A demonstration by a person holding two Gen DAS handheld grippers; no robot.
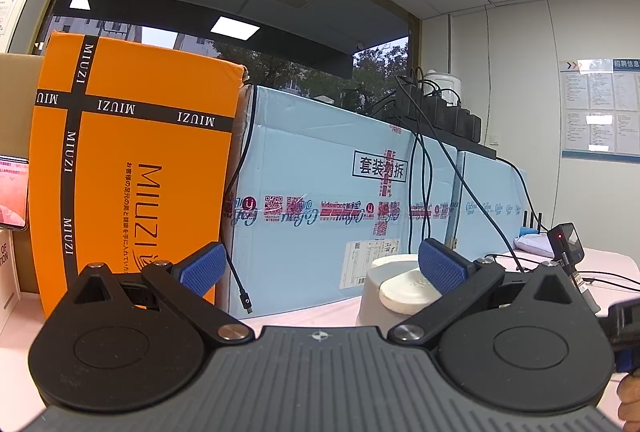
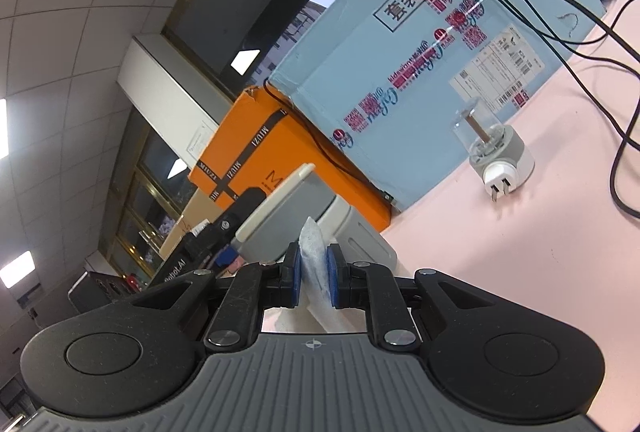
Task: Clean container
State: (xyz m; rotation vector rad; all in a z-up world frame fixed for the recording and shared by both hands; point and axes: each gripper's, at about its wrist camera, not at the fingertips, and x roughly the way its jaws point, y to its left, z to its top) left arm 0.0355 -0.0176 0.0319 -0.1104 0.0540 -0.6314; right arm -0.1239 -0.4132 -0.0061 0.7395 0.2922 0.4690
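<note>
Grey, white-lidded container (image 2: 288,216); right claw (image 2: 314,274) pinches a white wipe (image 2: 314,260), left claw (image 1: 324,268) gapes empty.

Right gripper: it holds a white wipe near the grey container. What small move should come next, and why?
Probably ease the right gripper forward until the wipe meets the grey container. Its jaws are clamped on the wipe, which stands just short of the container; the left gripper is open, steadying nothing.
</note>
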